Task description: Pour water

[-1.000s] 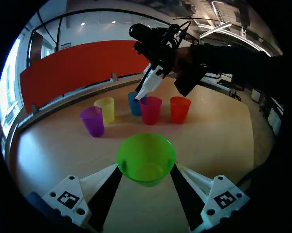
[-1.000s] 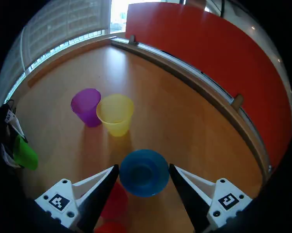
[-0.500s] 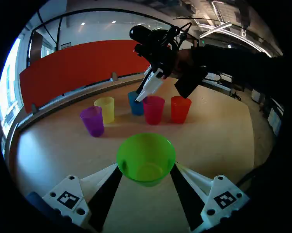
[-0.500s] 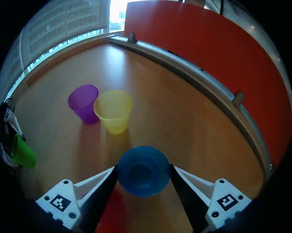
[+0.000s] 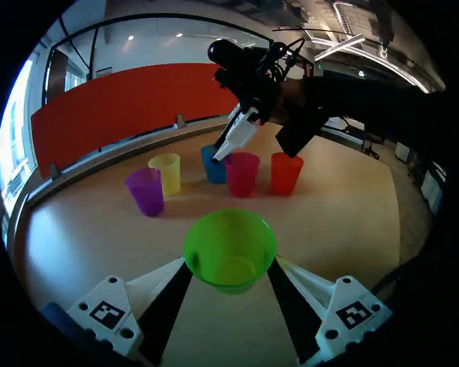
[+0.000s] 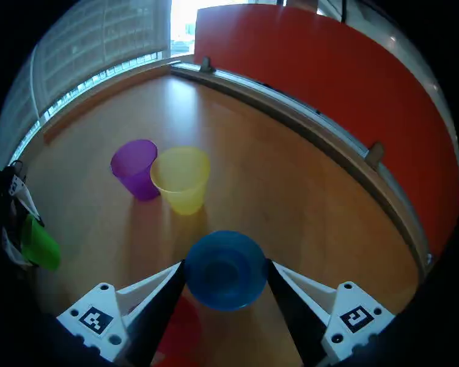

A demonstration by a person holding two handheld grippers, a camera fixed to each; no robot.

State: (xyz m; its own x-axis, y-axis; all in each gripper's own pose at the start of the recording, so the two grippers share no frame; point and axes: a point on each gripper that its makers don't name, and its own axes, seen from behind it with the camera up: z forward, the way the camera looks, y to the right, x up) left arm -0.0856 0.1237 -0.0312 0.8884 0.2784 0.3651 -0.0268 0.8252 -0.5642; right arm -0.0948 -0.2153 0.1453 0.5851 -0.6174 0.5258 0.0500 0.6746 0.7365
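Note:
My left gripper point(image 5: 229, 263) is shut on a green cup point(image 5: 229, 244), held upright low over the wooden table point(image 5: 351, 214). Whether the cup holds water I cannot tell. Beyond it stands a row of cups: purple point(image 5: 145, 191), yellow point(image 5: 165, 173), blue point(image 5: 211, 166), magenta point(image 5: 241, 174) and red point(image 5: 286, 173). My right gripper point(image 5: 219, 156) reaches down from the upper right, held by a dark-sleeved arm point(image 5: 363, 104). In the right gripper view, the right gripper point(image 6: 225, 266) is shut on the blue cup point(image 6: 225, 269), both fingers against its sides. The green cup point(image 6: 41, 246) shows at the far left.
A red partition wall point(image 5: 125, 104) and a raised wooden ledge point(image 5: 137, 144) run along the table's far side. In the right gripper view, the purple cup point(image 6: 134, 168) and yellow cup point(image 6: 180, 177) stand touching ahead, and a red cup point(image 6: 180, 321) sits below the left finger.
The right gripper's fingers have come in against the blue cup's sides. The right hand has shifted slightly. The left gripper and green cup have stayed still.

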